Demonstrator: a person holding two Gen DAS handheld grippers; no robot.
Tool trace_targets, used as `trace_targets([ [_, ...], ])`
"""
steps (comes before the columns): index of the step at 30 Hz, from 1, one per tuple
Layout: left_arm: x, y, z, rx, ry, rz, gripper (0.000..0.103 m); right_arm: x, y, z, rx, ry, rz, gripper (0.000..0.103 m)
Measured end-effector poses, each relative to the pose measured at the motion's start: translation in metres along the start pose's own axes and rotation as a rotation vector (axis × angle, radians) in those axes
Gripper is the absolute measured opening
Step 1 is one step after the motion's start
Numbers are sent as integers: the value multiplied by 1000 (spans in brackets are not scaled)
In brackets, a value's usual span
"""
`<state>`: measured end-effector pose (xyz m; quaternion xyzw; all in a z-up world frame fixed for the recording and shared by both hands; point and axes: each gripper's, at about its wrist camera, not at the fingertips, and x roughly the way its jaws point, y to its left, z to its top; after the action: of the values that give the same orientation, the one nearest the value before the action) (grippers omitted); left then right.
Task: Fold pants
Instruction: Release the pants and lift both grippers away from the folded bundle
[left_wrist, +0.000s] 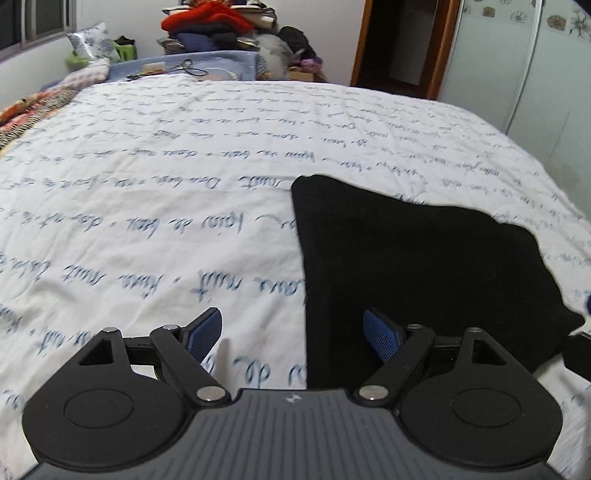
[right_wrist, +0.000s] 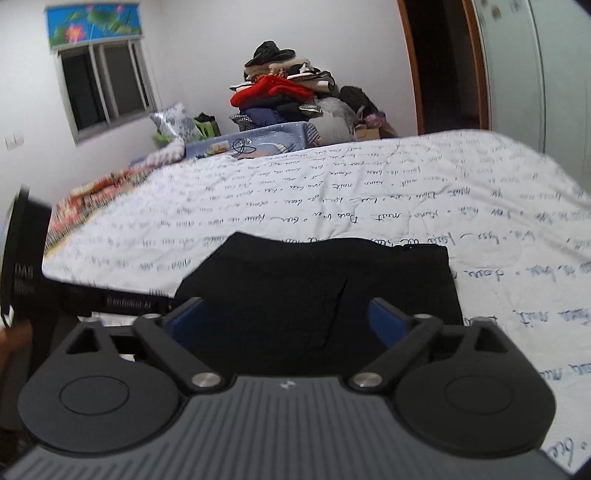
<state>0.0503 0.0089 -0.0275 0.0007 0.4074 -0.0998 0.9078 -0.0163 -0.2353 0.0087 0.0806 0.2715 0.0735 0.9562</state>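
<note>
Holding both grippers wide apart, left gripper (left_wrist: 293, 338) and right gripper (right_wrist: 286, 321), you hover over black pants (left_wrist: 424, 266) on the bed (left_wrist: 147, 184).

A bed (left_wrist: 184, 177) fills most of both views, covered by a white quilt (right_wrist: 369, 192) printed with lines of blue handwriting. At the far end of the bed lies a light blue blanket (left_wrist: 207, 66) with a black cable (left_wrist: 190, 70) coiled on it. Behind that blanket stands a heap of clothes (right_wrist: 284, 96), a red garment (left_wrist: 207, 18) near its top. At the bed's far left corner rests a floral pillow (right_wrist: 173, 120), with a striped, multicoloured cloth (left_wrist: 29, 110) along the left edge. A window (right_wrist: 103, 85) is set in the wall left of the bed; a dark doorway (left_wrist: 402, 40) and a pale wardrobe (left_wrist: 524, 62) stand to its right.
</note>
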Motion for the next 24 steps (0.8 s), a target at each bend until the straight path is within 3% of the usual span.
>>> trace_targets([
  [11, -23, -5, -20, 23, -20, 42, 85, -28, 30, -30, -38, 21, -89, 103],
  [24, -24, -10, -24, 44, -20, 67, 87, -25, 31, -37, -24, 45, -101, 103],
])
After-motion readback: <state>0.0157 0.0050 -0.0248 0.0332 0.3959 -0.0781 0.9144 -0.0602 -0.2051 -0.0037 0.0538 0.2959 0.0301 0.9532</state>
